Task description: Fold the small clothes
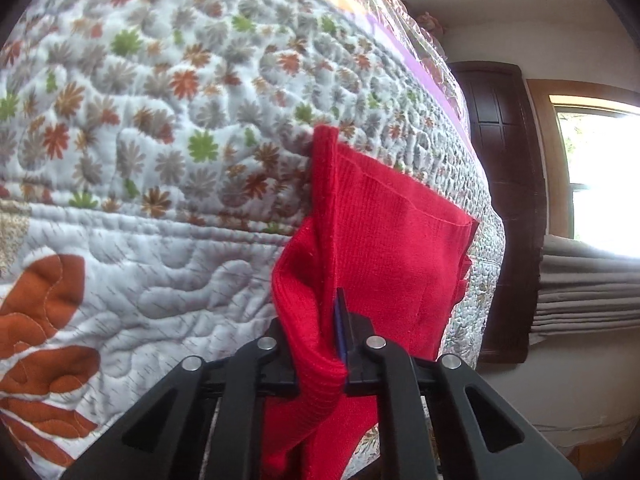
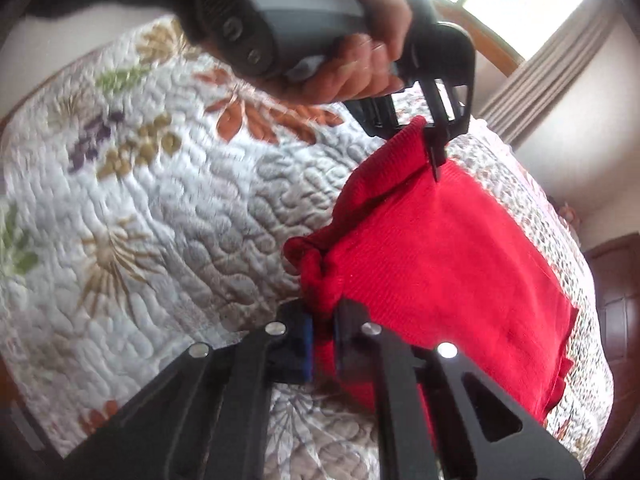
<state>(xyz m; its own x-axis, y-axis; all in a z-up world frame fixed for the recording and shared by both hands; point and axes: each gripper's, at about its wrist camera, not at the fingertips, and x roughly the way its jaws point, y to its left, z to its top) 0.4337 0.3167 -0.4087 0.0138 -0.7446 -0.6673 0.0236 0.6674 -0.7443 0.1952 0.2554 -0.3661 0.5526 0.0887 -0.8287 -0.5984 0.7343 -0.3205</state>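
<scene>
Both grippers clamp the red cloth (image 2: 440, 264), which hangs between them over the quilt (image 2: 160, 208). The right gripper (image 2: 323, 344) pinches a bunched corner at 6 o'clock; the left gripper (image 2: 434, 148), gripped by a hand (image 2: 360, 60), pinches another corner at 1 o'clock.

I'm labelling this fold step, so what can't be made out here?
- Red garment: its type; bunched, lower part hidden behind the left gripper in the left wrist view.
- Right gripper pads: cloth covers them, right wrist view.
- Hand, quilt: motion-blurred there.
</scene>
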